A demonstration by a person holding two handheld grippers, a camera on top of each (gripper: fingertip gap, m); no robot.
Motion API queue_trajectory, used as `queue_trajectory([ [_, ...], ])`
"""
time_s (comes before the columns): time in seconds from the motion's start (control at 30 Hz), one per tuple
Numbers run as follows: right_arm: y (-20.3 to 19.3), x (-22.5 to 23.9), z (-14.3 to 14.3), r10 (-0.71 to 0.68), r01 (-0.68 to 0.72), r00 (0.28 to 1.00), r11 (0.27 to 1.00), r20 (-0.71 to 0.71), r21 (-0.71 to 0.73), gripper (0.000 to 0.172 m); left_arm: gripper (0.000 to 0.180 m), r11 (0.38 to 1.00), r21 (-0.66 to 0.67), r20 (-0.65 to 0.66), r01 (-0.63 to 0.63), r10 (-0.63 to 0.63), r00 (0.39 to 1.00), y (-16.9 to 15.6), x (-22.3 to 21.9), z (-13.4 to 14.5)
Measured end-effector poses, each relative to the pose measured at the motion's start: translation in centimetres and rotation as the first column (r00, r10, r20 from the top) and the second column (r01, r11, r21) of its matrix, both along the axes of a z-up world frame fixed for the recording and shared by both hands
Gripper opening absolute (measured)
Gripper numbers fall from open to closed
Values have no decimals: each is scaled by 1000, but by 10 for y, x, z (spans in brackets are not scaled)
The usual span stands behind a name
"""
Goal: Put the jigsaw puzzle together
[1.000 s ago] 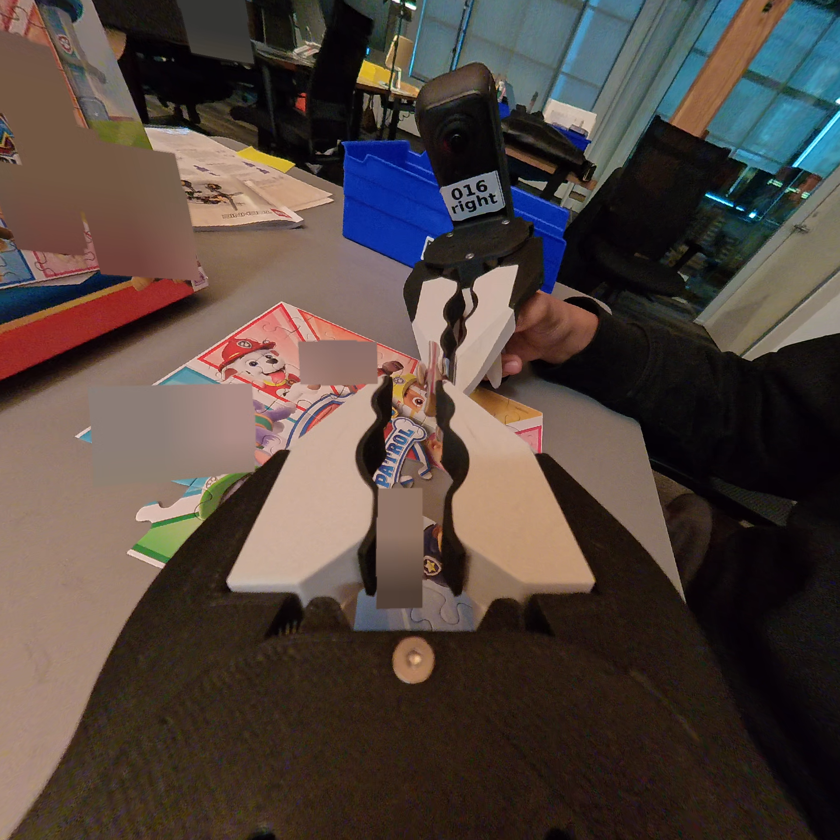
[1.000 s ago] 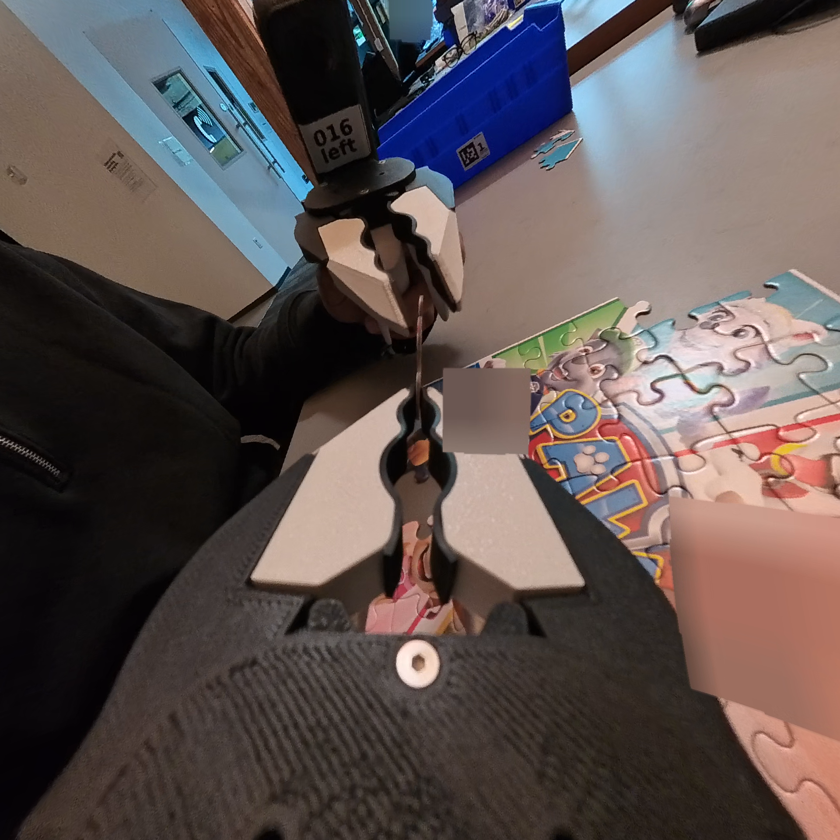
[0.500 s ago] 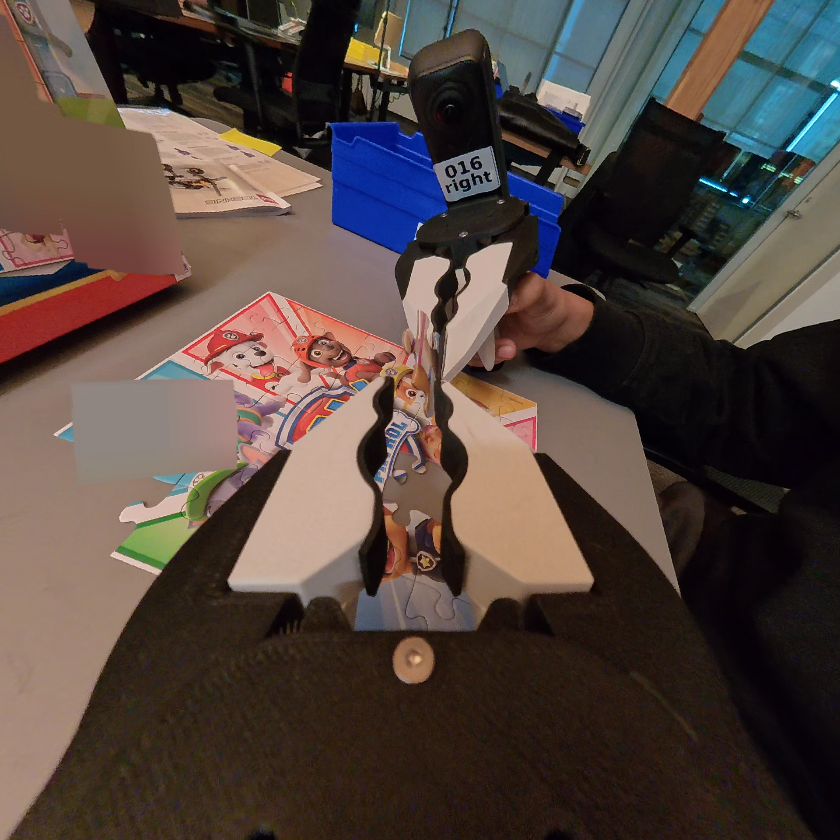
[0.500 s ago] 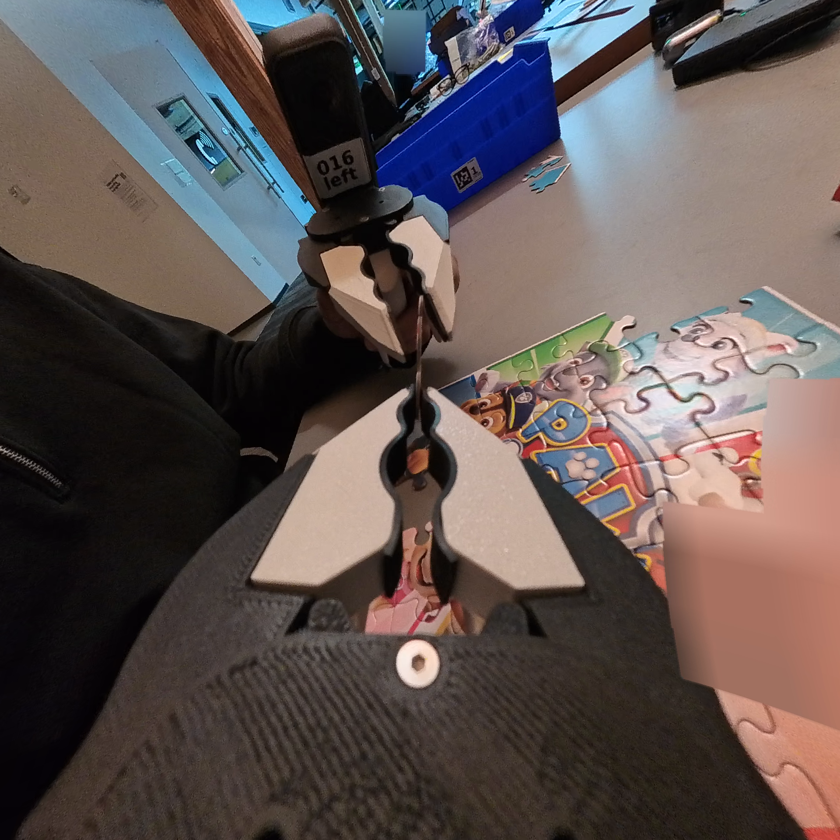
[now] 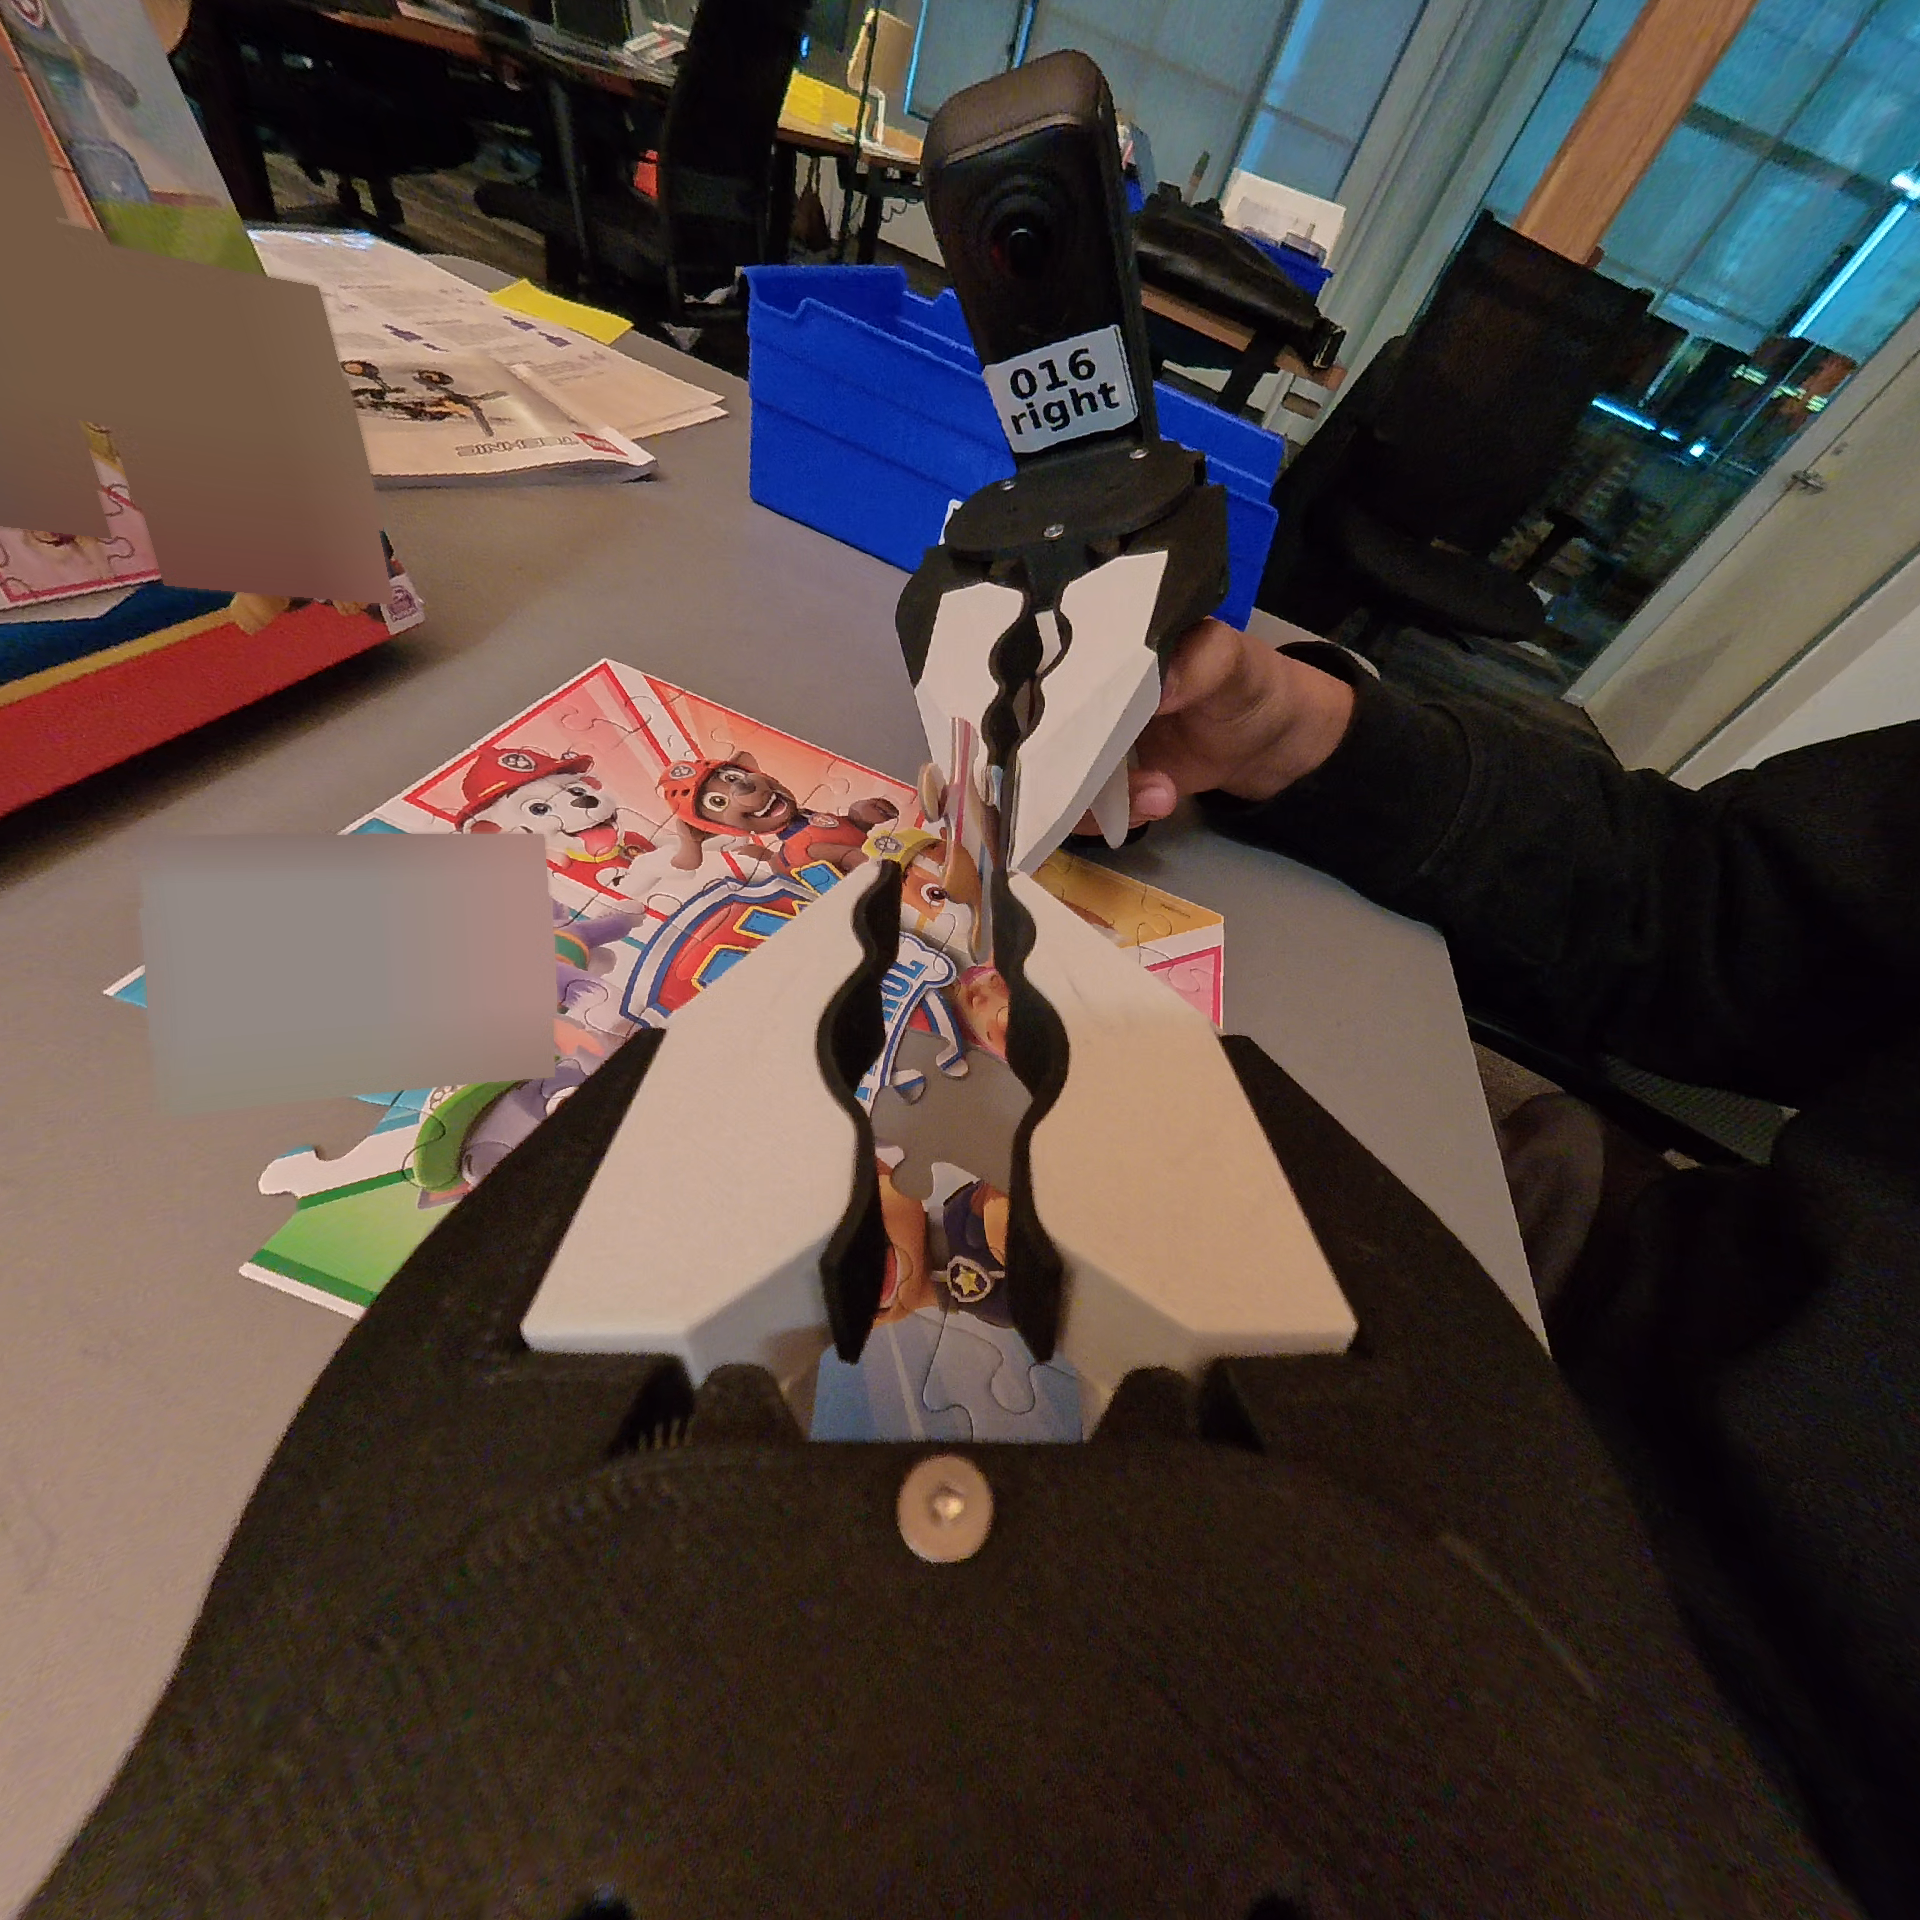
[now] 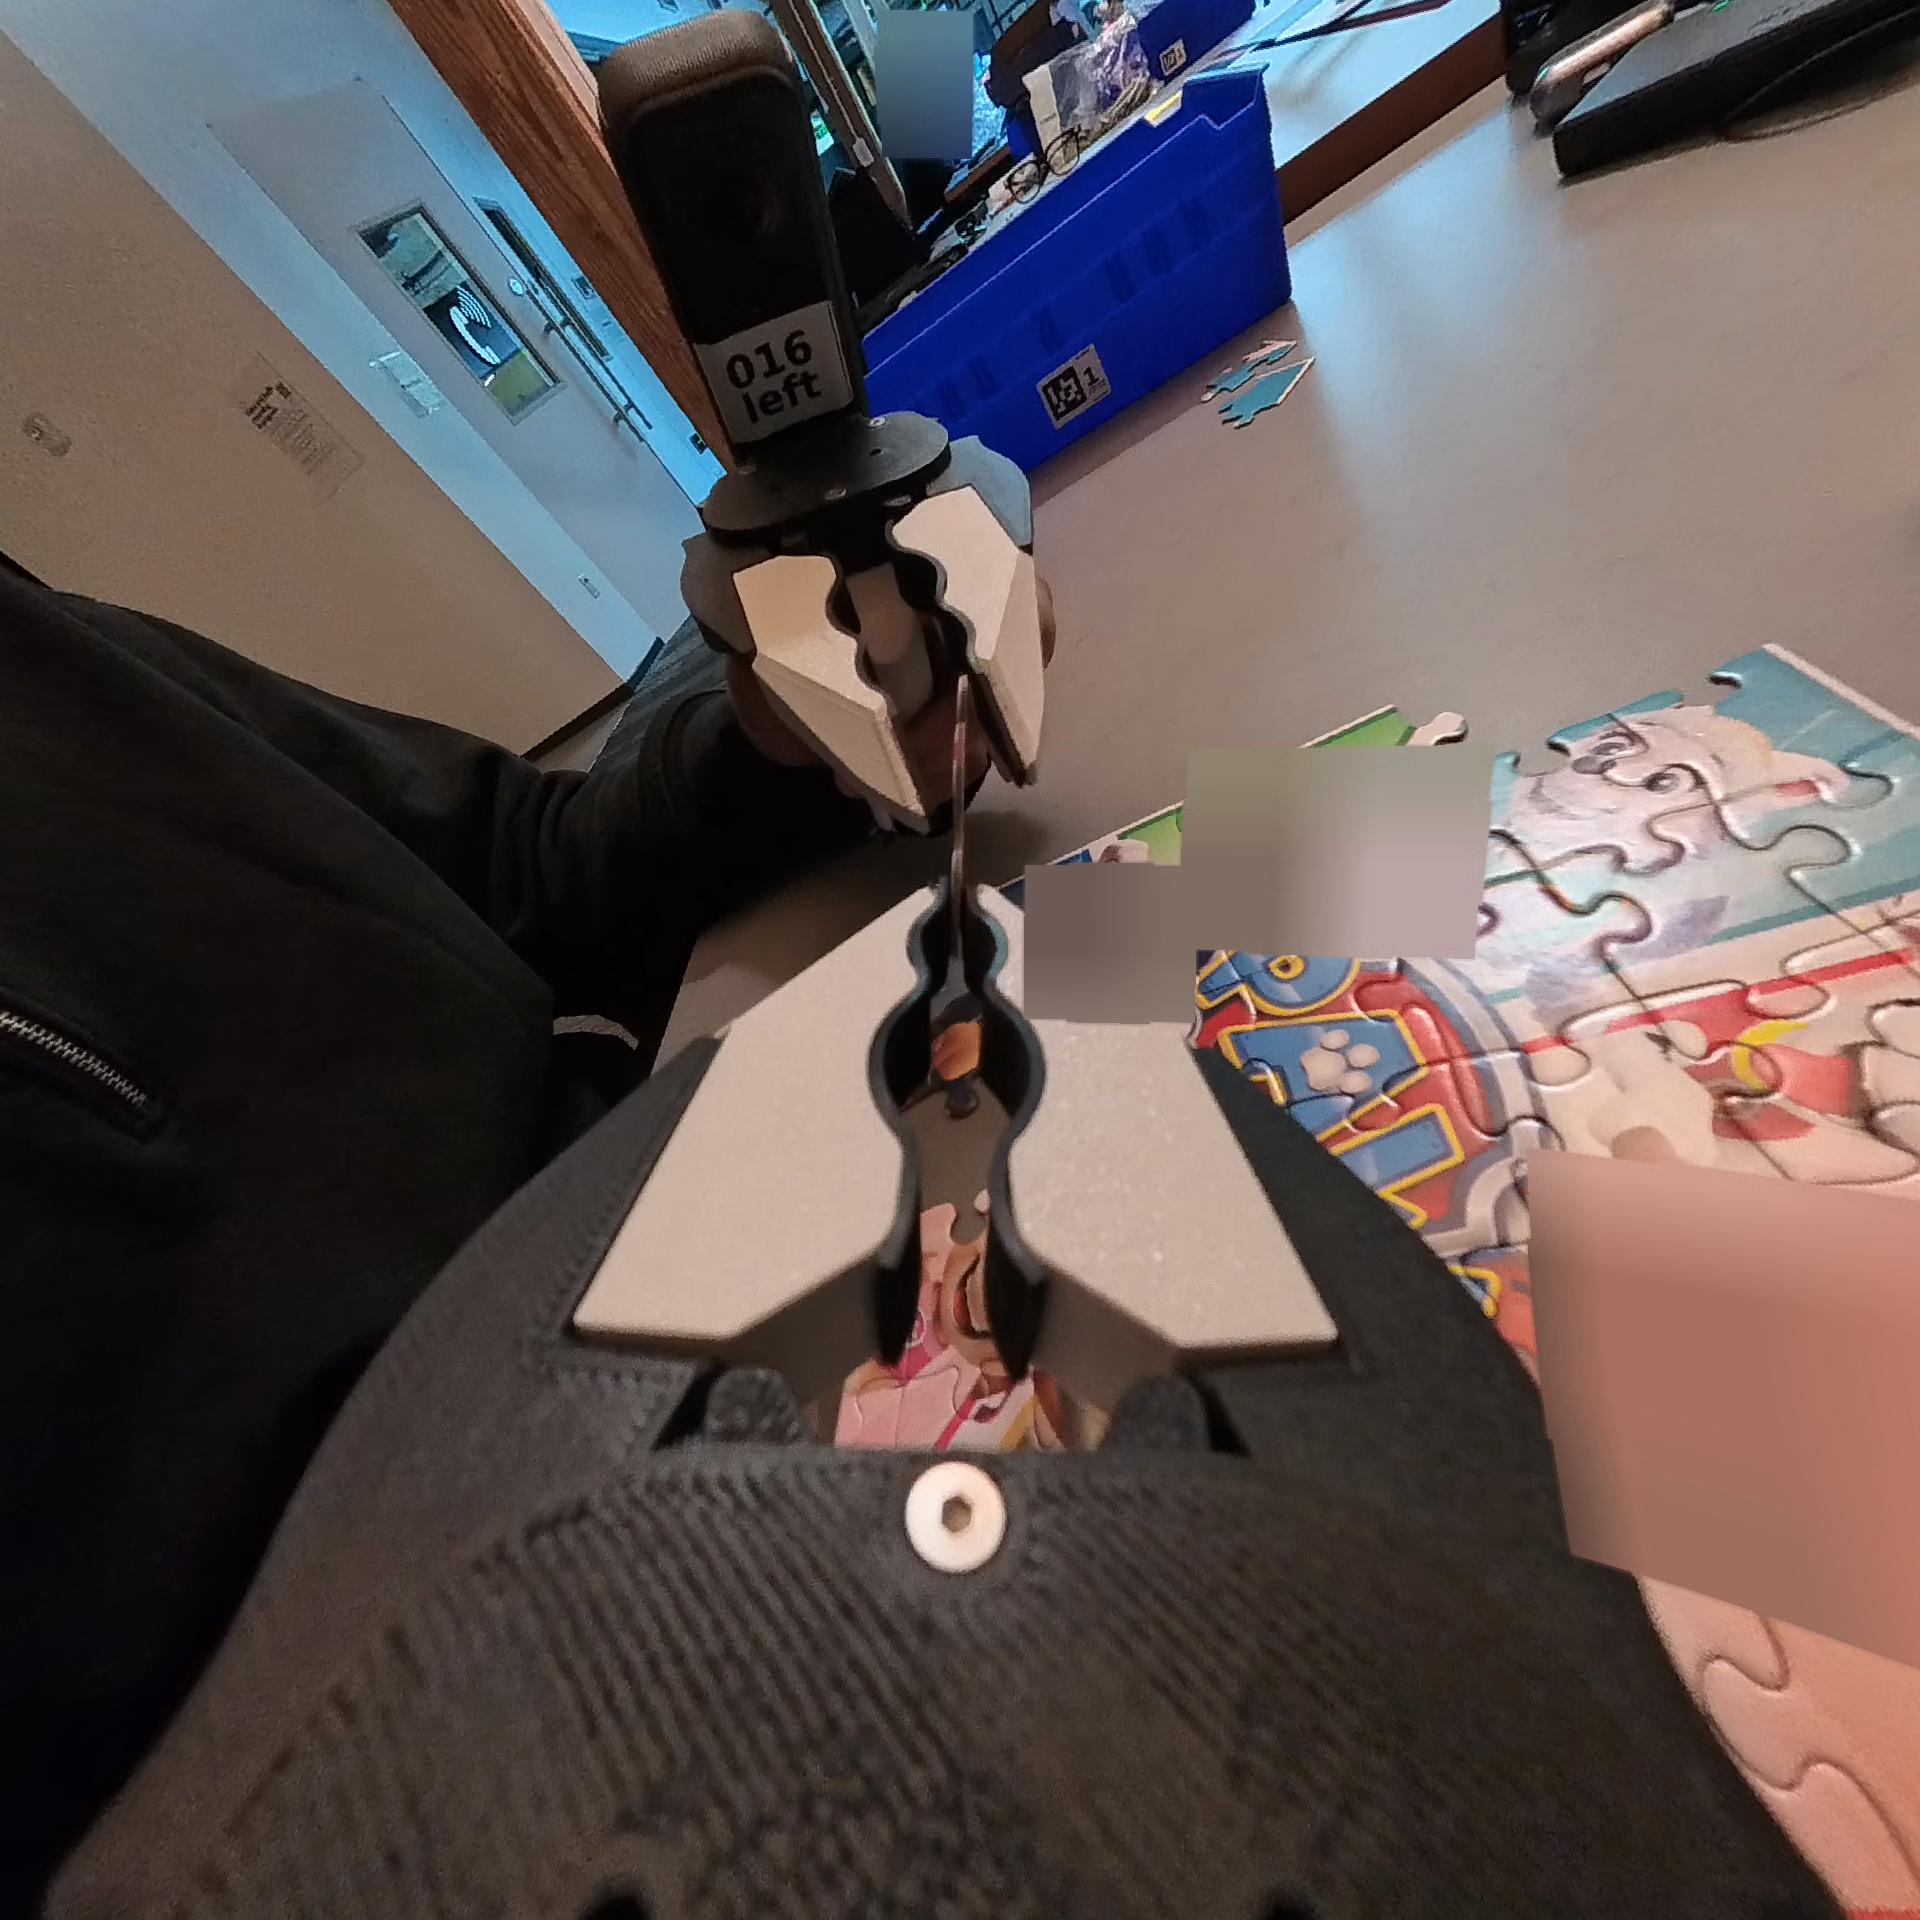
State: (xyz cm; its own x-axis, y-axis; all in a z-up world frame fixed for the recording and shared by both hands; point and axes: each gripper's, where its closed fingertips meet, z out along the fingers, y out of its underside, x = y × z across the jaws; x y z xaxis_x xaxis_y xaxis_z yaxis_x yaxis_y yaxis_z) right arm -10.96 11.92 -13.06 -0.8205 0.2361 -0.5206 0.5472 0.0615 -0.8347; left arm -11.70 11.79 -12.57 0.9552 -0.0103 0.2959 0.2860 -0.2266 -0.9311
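Observation:
My right gripper (image 6: 956,906) is shut on a jigsaw piece (image 6: 958,790) and holds it upright, edge on, above the table. It also shows in the left wrist view (image 5: 1013,821), with the piece (image 5: 964,805) hanging from its tips. My left gripper (image 5: 951,881) is open, tip to tip with the right one. The lower edge of the piece reaches between its fingertips, close to the right one, and the pads do not press on it. The left gripper also shows in the right wrist view (image 6: 961,795). Below lies a colourful cartoon jigsaw (image 5: 582,800) with a bare gap (image 5: 951,1122) under my left fingers.
A blue bin (image 5: 852,416) stands behind the jigsaw on the grey table (image 5: 665,592). Booklets (image 5: 488,384) and a red puzzle box (image 5: 156,675) lie at the left. Loose blue pieces (image 6: 1257,384) lie near the bin (image 6: 1091,281). The person's sleeve (image 5: 1610,894) is at the right. The tips of both grippers are at nearly the same place.
Both grippers stay tip to tip and sway only a little. The right one keeps its hold on the piece; the left one's fingers stay apart around the piece's edge.

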Motion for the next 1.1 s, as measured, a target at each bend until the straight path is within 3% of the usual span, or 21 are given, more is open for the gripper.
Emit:
queue_trajectory([
  [1.1,4,-2,8,-15,15,1000,999,-7,-42,0,2,997,-30,23,68,-68,997,1,11,-6],
])
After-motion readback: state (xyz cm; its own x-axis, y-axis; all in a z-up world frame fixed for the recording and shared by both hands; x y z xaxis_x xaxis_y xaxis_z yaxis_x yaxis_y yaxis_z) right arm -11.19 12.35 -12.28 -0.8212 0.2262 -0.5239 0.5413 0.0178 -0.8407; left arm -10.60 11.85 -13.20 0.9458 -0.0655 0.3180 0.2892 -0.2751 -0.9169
